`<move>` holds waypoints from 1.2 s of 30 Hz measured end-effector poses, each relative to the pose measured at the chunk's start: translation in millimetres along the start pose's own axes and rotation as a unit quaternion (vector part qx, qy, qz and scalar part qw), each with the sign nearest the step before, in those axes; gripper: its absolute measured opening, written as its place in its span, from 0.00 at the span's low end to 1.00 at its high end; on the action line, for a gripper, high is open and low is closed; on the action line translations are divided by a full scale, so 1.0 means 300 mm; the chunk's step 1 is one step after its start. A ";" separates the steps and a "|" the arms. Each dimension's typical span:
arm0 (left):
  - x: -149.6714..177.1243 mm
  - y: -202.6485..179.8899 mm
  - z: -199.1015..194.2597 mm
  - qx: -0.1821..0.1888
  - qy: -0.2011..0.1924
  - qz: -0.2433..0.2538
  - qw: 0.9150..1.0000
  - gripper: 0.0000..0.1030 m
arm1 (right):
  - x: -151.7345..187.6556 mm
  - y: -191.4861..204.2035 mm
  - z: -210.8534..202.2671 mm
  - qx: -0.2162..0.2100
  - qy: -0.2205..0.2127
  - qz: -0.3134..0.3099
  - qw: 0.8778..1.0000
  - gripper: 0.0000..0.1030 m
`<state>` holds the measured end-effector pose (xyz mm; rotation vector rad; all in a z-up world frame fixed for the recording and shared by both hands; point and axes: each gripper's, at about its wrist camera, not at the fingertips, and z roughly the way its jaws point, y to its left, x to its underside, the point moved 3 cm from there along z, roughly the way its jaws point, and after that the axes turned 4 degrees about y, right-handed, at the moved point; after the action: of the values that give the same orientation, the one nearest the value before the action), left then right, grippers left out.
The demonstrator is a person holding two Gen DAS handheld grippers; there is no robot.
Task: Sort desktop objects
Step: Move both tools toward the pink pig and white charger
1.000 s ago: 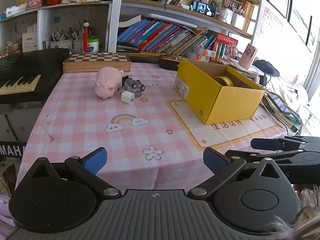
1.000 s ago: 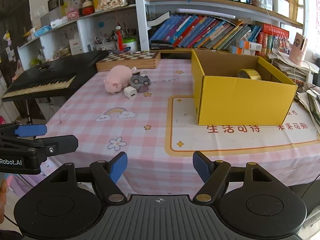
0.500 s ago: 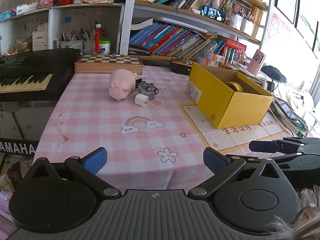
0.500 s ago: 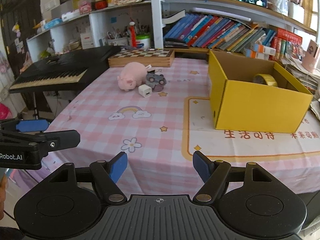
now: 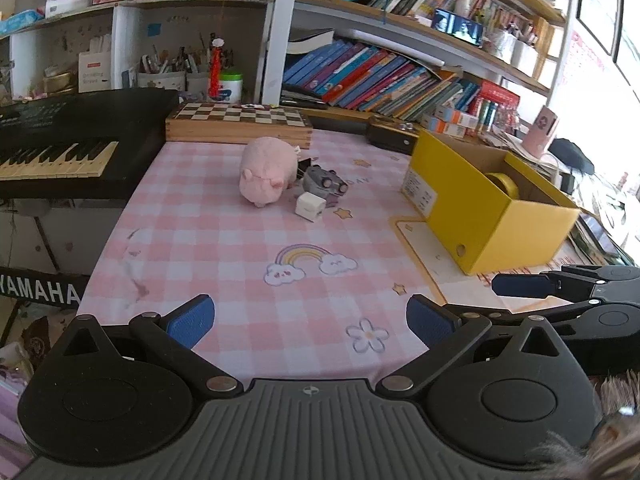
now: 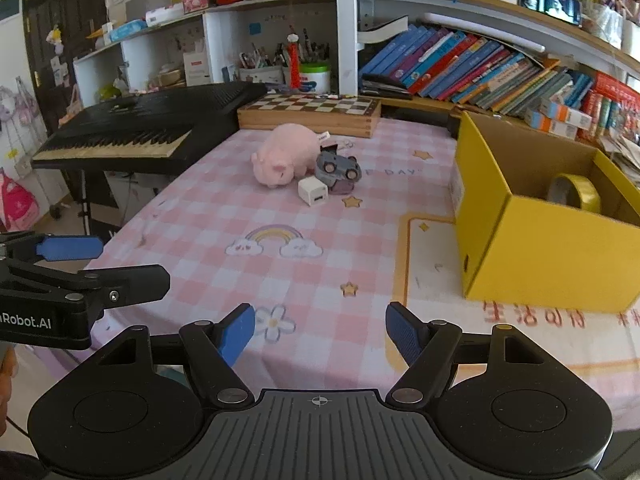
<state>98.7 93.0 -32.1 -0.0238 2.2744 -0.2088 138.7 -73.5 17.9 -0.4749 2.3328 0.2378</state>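
A pink plush pig [image 5: 266, 171] [image 6: 286, 154], a grey toy car [image 5: 323, 183] [image 6: 337, 168] and a white charger cube [image 5: 310, 207] [image 6: 313, 191] lie together at the far middle of the pink checked tablecloth [image 5: 224, 248]. A yellow cardboard box [image 5: 484, 204] [image 6: 548, 228] stands to the right with a roll of yellow tape [image 6: 576, 192] inside. My left gripper [image 5: 310, 318] is open and empty over the table's near edge. My right gripper [image 6: 320, 332] is open and empty beside it, and also shows at the right of the left wrist view [image 5: 520, 285].
A wooden chessboard box [image 5: 238, 122] lies behind the pig. A black keyboard [image 5: 60, 152] stands at the left. Bookshelves with books [image 5: 384, 76] line the back. Papers and a tablet [image 5: 600, 236] lie right of the box.
Both grippers have moved forward toward the table and turned a little to the left; the pig, car, charger and box appear larger and nearer. Both grippers stayed open.
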 end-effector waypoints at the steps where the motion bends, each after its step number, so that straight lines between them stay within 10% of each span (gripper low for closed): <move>1: -0.010 0.003 0.014 -0.002 0.001 -0.003 1.000 1.00 | -0.011 -0.004 0.013 -0.003 0.002 -0.001 1.000 0.72; 36: -0.437 0.095 0.471 -0.046 0.006 -0.048 0.998 1.00 | -0.283 -0.050 0.506 -0.086 0.060 -0.026 0.994 0.71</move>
<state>292.5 112.3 -28.6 -0.1800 2.2955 -0.1545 296.8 -18.6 -31.7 -0.6505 2.4235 0.3984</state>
